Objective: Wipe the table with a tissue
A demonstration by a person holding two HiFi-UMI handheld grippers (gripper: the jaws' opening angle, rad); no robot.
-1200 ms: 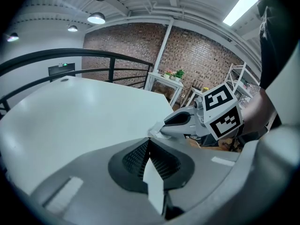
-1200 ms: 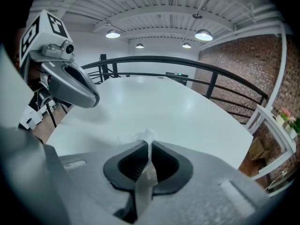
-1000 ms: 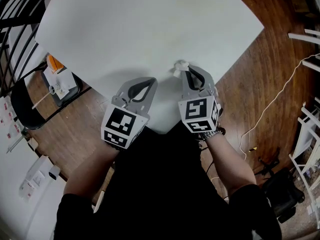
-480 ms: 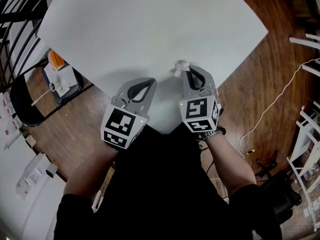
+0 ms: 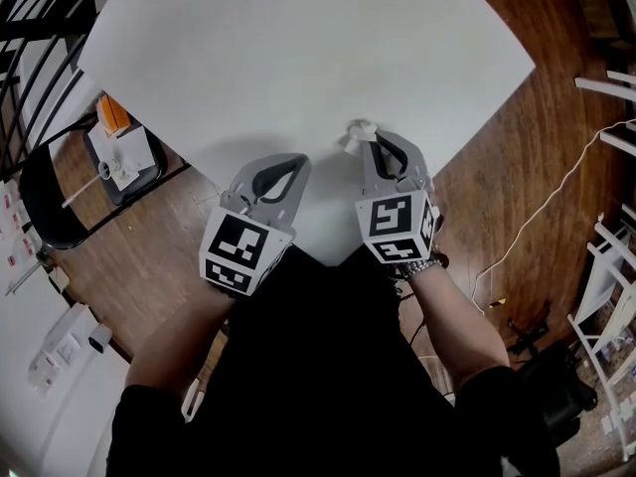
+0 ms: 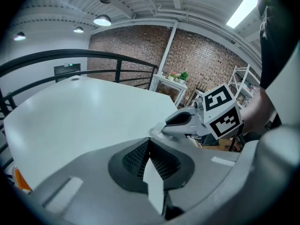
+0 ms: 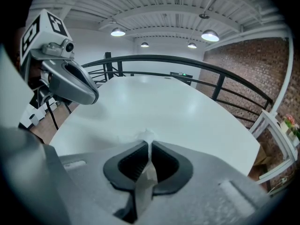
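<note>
A big white table [image 5: 298, 48] fills the head view. My right gripper [image 5: 363, 141] hovers near its front edge, shut on a small crumpled white tissue [image 5: 356, 130] that pokes out past the fingertips. In the right gripper view the tissue [image 7: 147, 136] sticks up from between the closed jaws over the table [image 7: 154, 107]. My left gripper [image 5: 295, 163] sits beside it, to the left, shut with nothing in it. The left gripper view shows its jaws [image 6: 149, 142] closed, with the right gripper [image 6: 180, 123] and the tissue [image 6: 157, 130] just ahead.
A black chair [image 5: 60, 202] carrying an orange and white item [image 5: 117, 142] stands left of the table. Black railing [image 5: 30, 18] runs along the far left. Wood floor [image 5: 517, 157] with a white cable [image 5: 542, 222] and white frames [image 5: 606, 78] lies to the right.
The head view has shifted slightly. Both grippers stay where they were, the right one still shut on the tissue.
</note>
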